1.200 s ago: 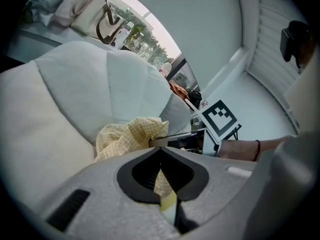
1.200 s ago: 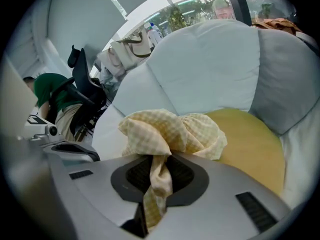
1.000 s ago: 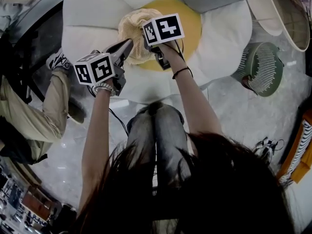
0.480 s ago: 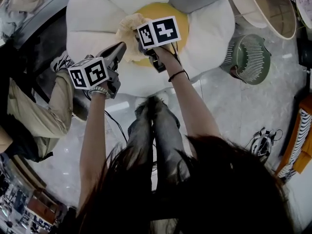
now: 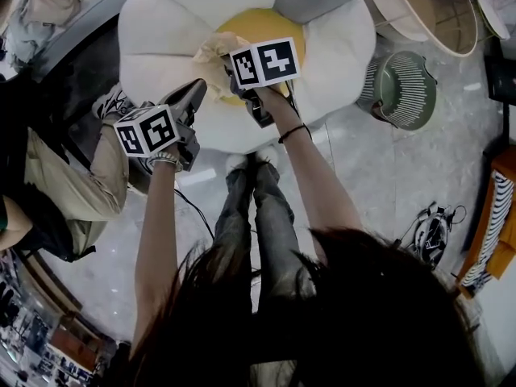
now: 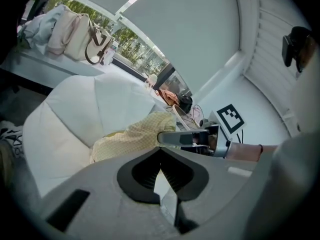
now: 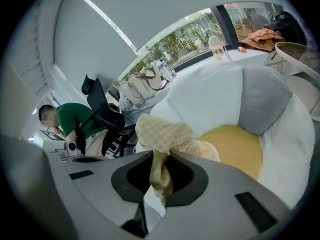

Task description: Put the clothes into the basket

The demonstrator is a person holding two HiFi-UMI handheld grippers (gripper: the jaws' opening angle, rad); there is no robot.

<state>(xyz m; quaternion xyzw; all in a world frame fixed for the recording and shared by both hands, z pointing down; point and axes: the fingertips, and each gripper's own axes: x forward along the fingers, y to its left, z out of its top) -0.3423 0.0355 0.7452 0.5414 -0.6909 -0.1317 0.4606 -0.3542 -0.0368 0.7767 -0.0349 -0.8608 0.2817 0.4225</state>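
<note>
Right gripper (image 7: 160,174) is pinching the yellow garment (image 7: 165,131); left gripper (image 6: 161,171) is hovering closed, empty. Green basket (image 5: 419,111), probably the target, is lying right of it.

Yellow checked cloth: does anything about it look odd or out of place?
Yes. The yellow checked cloth is bunched into a crumpled twist, pinched in the right gripper over the white flower-shaped cushion.

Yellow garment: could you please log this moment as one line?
right gripper: shut on yellow garment | left gripper: shut, empty | yellow garment: over flower cushion | green basket: on floor
</note>
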